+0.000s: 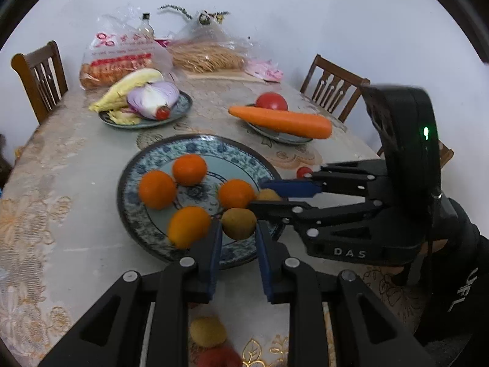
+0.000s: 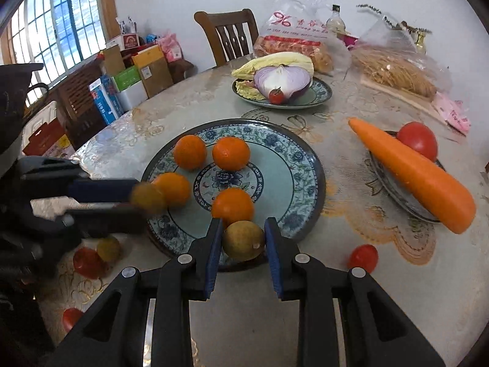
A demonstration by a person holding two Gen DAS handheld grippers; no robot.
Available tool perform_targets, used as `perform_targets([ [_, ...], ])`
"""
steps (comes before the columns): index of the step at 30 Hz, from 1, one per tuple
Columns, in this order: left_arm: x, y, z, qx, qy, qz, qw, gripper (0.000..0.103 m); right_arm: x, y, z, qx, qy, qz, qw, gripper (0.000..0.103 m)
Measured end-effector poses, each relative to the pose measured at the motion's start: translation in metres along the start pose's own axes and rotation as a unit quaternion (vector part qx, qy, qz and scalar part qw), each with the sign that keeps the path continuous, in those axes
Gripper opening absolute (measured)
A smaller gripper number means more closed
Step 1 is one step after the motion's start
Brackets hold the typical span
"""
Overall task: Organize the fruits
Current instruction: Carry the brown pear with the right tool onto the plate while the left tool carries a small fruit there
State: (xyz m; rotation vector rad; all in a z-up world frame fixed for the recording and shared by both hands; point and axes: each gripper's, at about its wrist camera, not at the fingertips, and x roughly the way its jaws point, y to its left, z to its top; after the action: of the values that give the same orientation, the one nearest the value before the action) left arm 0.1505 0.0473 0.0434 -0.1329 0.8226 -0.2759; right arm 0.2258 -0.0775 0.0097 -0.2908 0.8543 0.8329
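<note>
Table [image 2: 336,278]: round, under a flowered cloth, with a white wall and wooden chairs behind it.
Big blue plate [image 2: 290,177]: stood on the cloth, in front of both cameras.
Oranges [image 2: 230,153]: four lay on the big blue plate, in its middle and left part.
Left gripper [image 1: 238,229]: closed narrow on the left yellow-brown fruit [image 1: 238,223], at the left rim of the big blue plate (blurred in the right wrist view).
Right gripper [image 2: 243,232]: pads pressed on the right yellow-brown fruit [image 2: 243,240], at the near rim of the big blue plate, just beside one orange; I could not tell if this fruit touched the plate.
Loose fruits: one yellow fruit [image 2: 108,248] and a red fruit [image 2: 87,263] lay on the cloth just outside the near-left rim of the big blue plate; a cherry tomato [image 2: 363,257] lay outside its near-right rim.
Small plate [image 2: 397,197]: right of the big blue plate, carrying a carrot [image 2: 412,177] and a tomato [image 2: 417,140].
Far plate [image 2: 321,91]: behind the big blue plate, with cabbage [image 2: 275,61] and a halved purple onion [image 2: 281,82].
</note>
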Motion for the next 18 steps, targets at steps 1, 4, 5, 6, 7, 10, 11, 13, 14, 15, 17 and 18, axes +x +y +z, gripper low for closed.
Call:
perform_targets([
  [1,0.003,0.0,0.0,0.001,0.004,0.003,1.0,0.023,0.003,0.0,0.002,0.0,0.0,0.005,1.0,0.029],
  [4,0.009,0.002,-0.001,0.001,0.012,0.013,0.9998,0.023,0.01,0.001,0.009,-0.006,-0.001,0.014,1.0,0.029],
  [5,0.01,0.003,-0.002,-0.001,0.013,0.019,0.9997,0.023,0.011,0.002,0.009,-0.006,0.0,0.017,1.0,0.029],
  [6,0.01,0.003,-0.003,-0.003,0.014,0.026,0.9996,0.023,0.013,0.002,0.01,-0.005,0.001,0.019,1.0,0.029],
  [7,0.01,0.004,-0.004,-0.006,0.015,0.031,0.9994,0.023,0.016,0.002,0.011,-0.006,0.001,0.019,1.0,0.029],
  [10,0.007,0.004,-0.005,-0.007,0.013,0.045,0.9989,0.023,0.02,0.004,0.01,-0.006,0.007,0.018,1.0,0.029],
  [11,0.007,0.004,-0.005,-0.006,0.014,0.047,0.9988,0.024,0.02,0.004,0.009,-0.005,0.007,0.021,1.0,0.029],
  [13,0.011,0.005,-0.005,-0.006,0.02,0.054,0.9983,0.024,0.02,0.003,0.009,0.001,0.007,0.028,1.0,0.029],
  [14,0.013,0.005,-0.006,-0.005,0.022,0.059,0.998,0.024,0.02,0.003,0.008,0.003,0.007,0.031,0.999,0.029],
  [15,0.014,0.006,-0.006,-0.006,0.024,0.063,0.9977,0.024,0.02,0.003,0.008,0.005,0.008,0.038,0.999,0.029],
  [17,0.016,0.009,-0.005,-0.015,0.025,0.067,0.9973,0.023,0.02,0.004,0.009,0.008,0.008,0.047,0.999,0.029],
  [18,0.016,0.01,-0.005,-0.019,0.024,0.064,0.9975,0.023,0.02,0.005,0.009,0.01,0.007,0.053,0.999,0.029],
])
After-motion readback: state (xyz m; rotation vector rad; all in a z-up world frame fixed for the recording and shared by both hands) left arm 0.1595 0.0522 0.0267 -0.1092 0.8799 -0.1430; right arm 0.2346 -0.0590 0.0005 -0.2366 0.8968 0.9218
